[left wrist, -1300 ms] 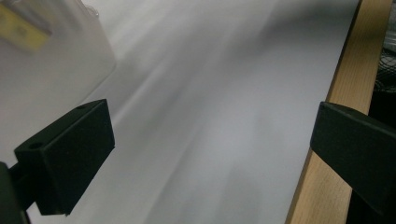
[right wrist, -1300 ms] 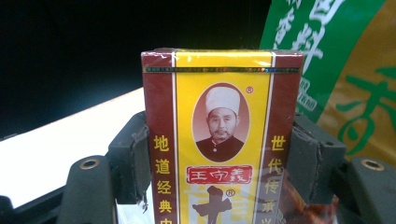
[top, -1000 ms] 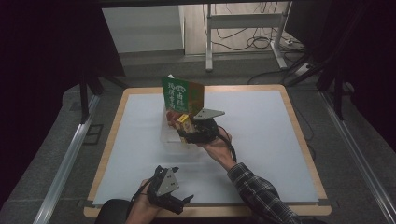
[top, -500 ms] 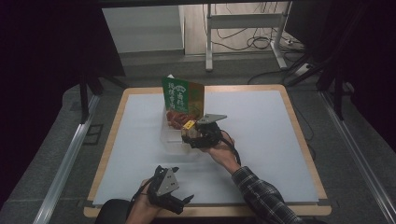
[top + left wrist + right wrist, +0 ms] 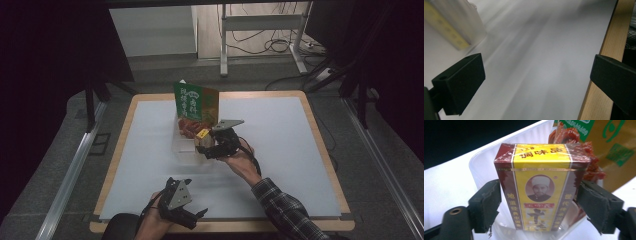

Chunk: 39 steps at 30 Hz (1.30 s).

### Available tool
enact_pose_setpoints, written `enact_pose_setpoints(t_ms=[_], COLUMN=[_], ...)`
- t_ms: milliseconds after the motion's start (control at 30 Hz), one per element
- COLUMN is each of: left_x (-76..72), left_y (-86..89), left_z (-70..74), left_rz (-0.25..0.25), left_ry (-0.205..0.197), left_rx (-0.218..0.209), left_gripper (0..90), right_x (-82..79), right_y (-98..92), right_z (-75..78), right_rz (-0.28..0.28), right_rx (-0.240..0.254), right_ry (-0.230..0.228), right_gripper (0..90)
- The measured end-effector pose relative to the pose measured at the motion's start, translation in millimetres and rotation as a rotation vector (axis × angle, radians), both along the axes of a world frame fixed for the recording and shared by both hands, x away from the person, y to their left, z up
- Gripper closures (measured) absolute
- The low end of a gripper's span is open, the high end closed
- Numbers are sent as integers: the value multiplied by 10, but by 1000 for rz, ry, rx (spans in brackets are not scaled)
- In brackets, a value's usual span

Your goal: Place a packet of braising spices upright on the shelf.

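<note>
The worktop (image 5: 280, 150) has a pale grey-white surface and a light wooden border, and it stands in the middle of the frame. Around it the floor (image 5: 60, 165) is covered with a grey carpet. At the lower left and the lower right of the frame, metal rails (image 5: 70, 180) run diagonally along the floor. At the top centre there is a white metal frame with legs (image 5: 260, 30), and black cables (image 5: 270, 45) lie loosely on the floor under it. To its left a pale panel (image 5: 150, 30) stands against the back. The upper left and the upper right of the frame are very dark. The light falls mostly on the worktop.
</note>
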<state>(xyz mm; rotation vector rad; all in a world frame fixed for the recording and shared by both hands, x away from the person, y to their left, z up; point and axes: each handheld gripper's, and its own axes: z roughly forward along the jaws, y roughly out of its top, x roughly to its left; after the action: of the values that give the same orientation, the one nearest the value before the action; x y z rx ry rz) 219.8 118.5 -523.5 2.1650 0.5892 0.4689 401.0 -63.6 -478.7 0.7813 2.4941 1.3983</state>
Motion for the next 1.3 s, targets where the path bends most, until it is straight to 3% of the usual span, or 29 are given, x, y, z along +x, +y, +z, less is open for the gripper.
enact_pose_setpoints(t_ms=[400,1300], left_x=[3,2], left_y=[-9,-11], left_z=[-8,-10], left_rz=[3,3], left_ry=[1,-1], left_rx=[0,0], left_gripper=[0,0], right_x=[-72,-185], right_y=[-125,-338], right_z=[136,214], right_rz=[32,41], right_rx=[-28,-78], right_ry=[-12,-54], right_gripper=[90,61])
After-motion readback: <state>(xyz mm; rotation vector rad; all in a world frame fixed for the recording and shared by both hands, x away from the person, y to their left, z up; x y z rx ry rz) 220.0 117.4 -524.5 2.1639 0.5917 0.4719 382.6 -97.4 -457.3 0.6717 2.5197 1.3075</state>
